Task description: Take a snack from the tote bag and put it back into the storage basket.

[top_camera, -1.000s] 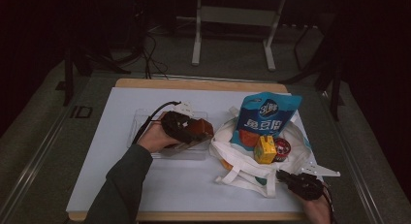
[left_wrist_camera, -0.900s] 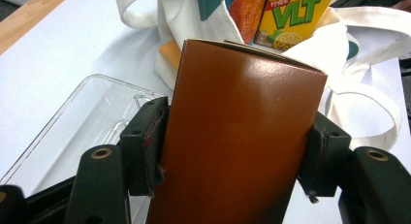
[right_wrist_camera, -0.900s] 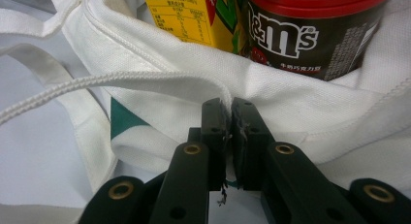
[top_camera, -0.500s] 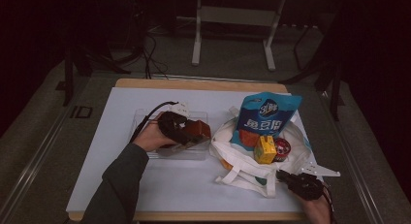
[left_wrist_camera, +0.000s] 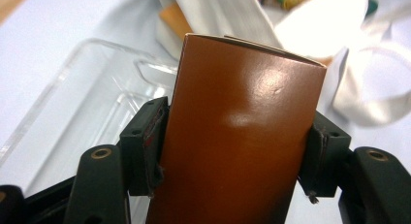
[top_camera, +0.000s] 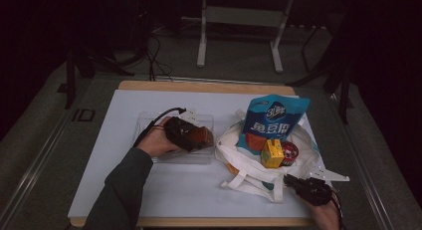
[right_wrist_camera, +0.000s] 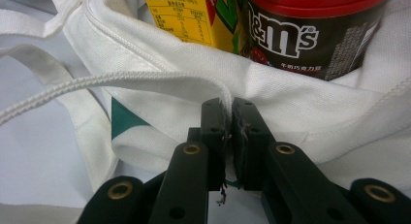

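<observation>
My left gripper (top_camera: 198,137) is shut on a glossy brown box (left_wrist_camera: 237,132), its pads pressing on the box's two sides. It holds the box (top_camera: 204,136) over a clear plastic tray (top_camera: 149,121) left of mid-table. A white tote bag (top_camera: 249,166) lies to the right with a blue snack pouch (top_camera: 272,120), a yellow carton (top_camera: 272,154) and a red-lidded M&M's tub (top_camera: 289,150) in it. At the bag's near right corner, my right gripper (right_wrist_camera: 229,112) is shut on the bag's cloth edge (right_wrist_camera: 291,88), just below the carton (right_wrist_camera: 189,15) and tub (right_wrist_camera: 310,35).
The tray (left_wrist_camera: 87,103) and the bag rest on a white mat (top_camera: 164,190) covering a wooden table. The bag's handles (top_camera: 239,182) spill toward the front edge. Dark stands and cables stand on the floor beyond the table.
The left gripper and its brown box have shifted only slightly, a touch nearer over the tray. The right gripper stays clamped on the bag.
</observation>
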{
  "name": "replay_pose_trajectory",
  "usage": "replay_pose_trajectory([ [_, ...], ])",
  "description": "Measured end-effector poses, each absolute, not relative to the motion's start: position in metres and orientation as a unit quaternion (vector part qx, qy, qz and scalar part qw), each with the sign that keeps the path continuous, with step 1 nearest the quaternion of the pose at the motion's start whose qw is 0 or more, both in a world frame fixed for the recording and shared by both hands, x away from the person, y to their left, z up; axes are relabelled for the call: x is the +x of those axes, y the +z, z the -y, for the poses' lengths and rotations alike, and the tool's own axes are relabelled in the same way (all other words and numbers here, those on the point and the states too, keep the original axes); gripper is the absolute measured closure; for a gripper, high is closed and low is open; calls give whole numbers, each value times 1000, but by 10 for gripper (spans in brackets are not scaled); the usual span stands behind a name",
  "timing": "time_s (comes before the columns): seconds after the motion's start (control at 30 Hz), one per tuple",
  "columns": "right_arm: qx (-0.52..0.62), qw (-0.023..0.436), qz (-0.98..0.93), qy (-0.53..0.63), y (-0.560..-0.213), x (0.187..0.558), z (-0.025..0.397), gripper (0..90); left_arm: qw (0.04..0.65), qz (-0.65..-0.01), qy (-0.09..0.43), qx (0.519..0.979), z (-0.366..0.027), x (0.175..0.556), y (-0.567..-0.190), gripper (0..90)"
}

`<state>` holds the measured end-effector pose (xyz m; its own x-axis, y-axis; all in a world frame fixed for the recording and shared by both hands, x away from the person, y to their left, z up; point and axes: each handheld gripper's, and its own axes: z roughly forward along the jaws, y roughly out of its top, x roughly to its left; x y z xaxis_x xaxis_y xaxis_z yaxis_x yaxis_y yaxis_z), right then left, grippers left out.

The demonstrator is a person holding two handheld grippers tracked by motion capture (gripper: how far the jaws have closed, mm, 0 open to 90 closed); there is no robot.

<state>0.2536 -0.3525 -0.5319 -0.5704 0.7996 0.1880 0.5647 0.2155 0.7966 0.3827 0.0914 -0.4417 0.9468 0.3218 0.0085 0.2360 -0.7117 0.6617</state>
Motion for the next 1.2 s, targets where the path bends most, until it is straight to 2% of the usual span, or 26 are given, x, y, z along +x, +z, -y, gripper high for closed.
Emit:
replay_pose_trajectory([
  [1.2,445,132,-768,442,-532,254,353,836,304,-182,-3,935,-77,386,-454,306],
])
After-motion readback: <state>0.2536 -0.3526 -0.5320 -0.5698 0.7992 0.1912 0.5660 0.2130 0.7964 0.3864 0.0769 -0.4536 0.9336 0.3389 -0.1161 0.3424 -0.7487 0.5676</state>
